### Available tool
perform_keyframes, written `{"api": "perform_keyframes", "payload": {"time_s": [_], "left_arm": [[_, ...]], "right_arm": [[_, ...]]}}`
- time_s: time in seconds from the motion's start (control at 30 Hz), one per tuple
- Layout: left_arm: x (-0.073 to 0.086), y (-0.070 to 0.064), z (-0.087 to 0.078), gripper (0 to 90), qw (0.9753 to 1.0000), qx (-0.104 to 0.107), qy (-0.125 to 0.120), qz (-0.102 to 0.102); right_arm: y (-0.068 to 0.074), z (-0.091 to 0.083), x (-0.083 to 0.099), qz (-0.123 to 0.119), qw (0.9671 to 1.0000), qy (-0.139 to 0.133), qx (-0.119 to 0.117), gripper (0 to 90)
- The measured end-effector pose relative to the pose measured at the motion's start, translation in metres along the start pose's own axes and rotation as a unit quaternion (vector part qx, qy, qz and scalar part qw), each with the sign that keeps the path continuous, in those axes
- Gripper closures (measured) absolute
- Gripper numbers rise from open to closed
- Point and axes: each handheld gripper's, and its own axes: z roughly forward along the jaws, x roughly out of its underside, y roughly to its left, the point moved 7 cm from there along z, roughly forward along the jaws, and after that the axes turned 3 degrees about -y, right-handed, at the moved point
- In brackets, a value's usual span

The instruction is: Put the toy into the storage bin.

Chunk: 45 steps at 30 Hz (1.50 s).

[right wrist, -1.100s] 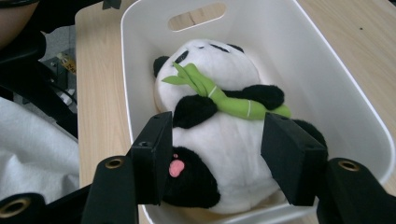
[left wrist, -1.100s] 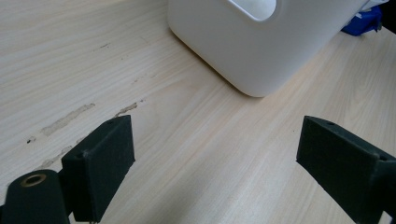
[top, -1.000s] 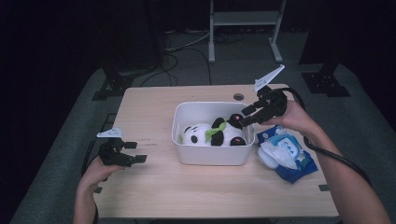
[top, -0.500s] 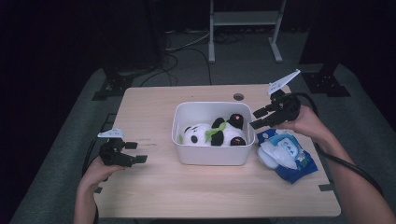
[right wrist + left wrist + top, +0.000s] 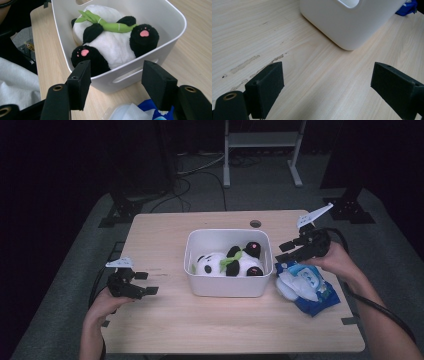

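The right gripper [image 5: 291, 251] is hovering with its jaws apart and empty, just right of the white bin [image 5: 192, 265] and directly above the blue wipes pack [image 5: 306, 286], which is lying on the worktop [image 5: 220, 330] touching or nearly touching the bin's right wall. The pack is sitting below and slightly nearer than those jaws, its long axis running from the far left toward the near right, so a short drop looks like the coming move, and the right hand is by far the nearer one. The left gripper [image 5: 142, 282] is resting well apart at the worktop's left side, jaws also spread with nothing between them, pointing toward the bin. The plush panda [image 5: 227, 262] is lying inside the bin, a green bamboo stalk across it.

The right gripper view is showing the panda's [image 5: 110, 45] pink paw pads and only a sliver of the pack [image 5: 147, 107] beneath the jaws; the high view is giving the pack's full outline. The left gripper view is showing the bin's [image 5: 352, 27] outer wall and scuffed wood.
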Motion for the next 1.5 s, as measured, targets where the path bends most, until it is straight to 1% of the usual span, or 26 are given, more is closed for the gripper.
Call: {"api": "perform_keyframes", "payload": {"time_s": [0.1,0.27,0.37,0.5,0.57,0.77,0.8,0.83,1.13,1.33,1.5], "left_arm": [[-0.001,-0.001,0.0,10.0,1.0,0.0,-0.001,0.0],[-0.001,-0.001,0.001,10.0,1.0,0.0,0.0,0.002],[-0.001,-0.002,0.002,10.0,1.0,0.001,0.002,0.002],[-0.001,-0.002,0.003,10.0,1.0,0.001,0.003,0.004],[-0.002,-0.003,0.003,10.0,1.0,0.0,0.002,0.005],[-0.002,-0.003,0.002,10.0,1.0,0.0,0.001,0.006],[-0.002,-0.004,0.002,10.0,1.0,0.0,0.002,0.005],[-0.002,-0.004,0.003,10.0,1.0,0.0,0.003,0.006],[-0.002,-0.003,0.003,10.0,1.0,0.0,0.003,0.005],[-0.002,-0.004,0.004,10.0,1.0,0.0,0.003,0.007],[-0.002,-0.005,0.004,10.0,1.0,0.001,0.004,0.008]], "right_arm": [[-0.001,-0.002,0.003,0.003,1.0,-0.005,0.002,38.4],[-0.002,-0.002,0.012,0.012,0.9999,-0.004,0.006,37.5],[-0.003,-0.003,0.018,0.017,0.9998,-0.009,0.009,36.3],[-0.004,-0.001,0.026,0.029,0.9994,-0.015,0.012,33.2],[-0.005,-0.001,0.03,0.034,0.9992,-0.018,0.011,33.3],[-0.004,-0.001,0.04,0.039,0.999,-0.019,0.014,32.6],[-0.004,0.001,0.044,0.044,0.9988,-0.018,0.016,30.5],[-0.005,0.001,0.046,0.043,0.9988,-0.016,0.018,30.5],[-0.005,0.006,0.068,0.066,0.9974,-0.025,0.017,30.2],[-0.003,0.006,0.076,0.068,0.9971,-0.026,0.021,29.1],[-0.002,0.006,0.083,0.071,0.9967,-0.026,0.029,28.8]]}}
